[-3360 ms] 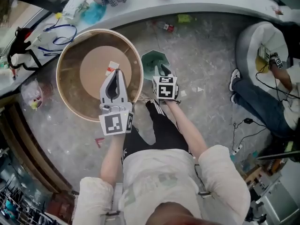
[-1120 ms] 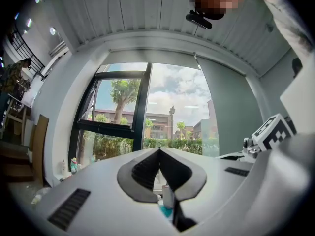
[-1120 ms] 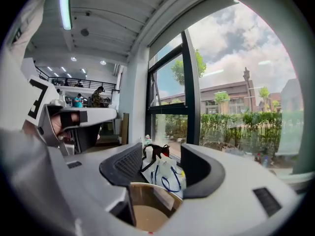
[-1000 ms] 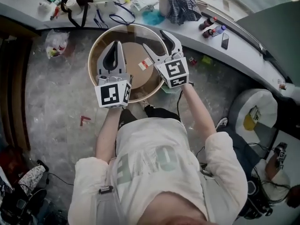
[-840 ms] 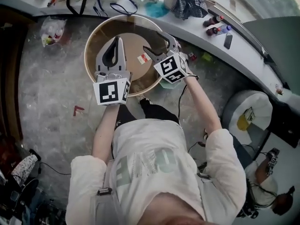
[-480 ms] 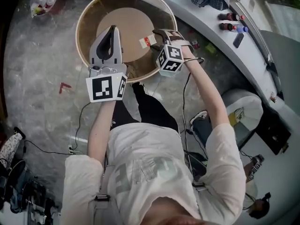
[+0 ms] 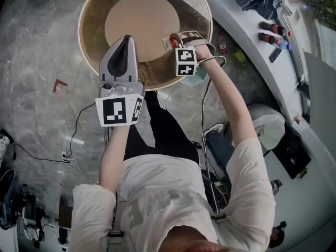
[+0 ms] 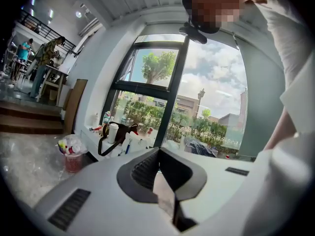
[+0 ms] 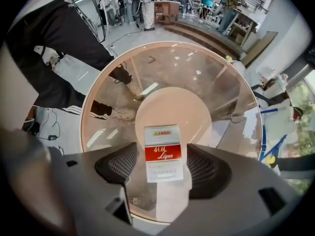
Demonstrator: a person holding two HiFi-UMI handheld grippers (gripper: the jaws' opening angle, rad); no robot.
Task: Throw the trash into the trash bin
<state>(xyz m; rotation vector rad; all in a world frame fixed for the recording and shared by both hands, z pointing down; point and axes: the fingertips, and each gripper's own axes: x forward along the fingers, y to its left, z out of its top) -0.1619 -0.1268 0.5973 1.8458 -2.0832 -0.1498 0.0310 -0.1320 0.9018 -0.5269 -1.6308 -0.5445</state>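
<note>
Right gripper [image 7: 185,35] jaws apart over the cigarette pack [image 9: 163,153] lying inside the trash bin [image 7: 80,26]; left gripper [image 7: 126,40] jaws together.

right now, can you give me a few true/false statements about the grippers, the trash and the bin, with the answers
1. The left gripper has its jaws pressed together. True.
2. The right gripper has its jaws closed too. False: they stand apart, and a white and red cardboard box shows between them.
3. The round clear brown plastic trash bin sits on the white counter. False: it stands on the grey floor beside it.
4. The left gripper view looks down into the bin. False: it faces a large window.
5. There are small bottles on the counter. True.
</note>
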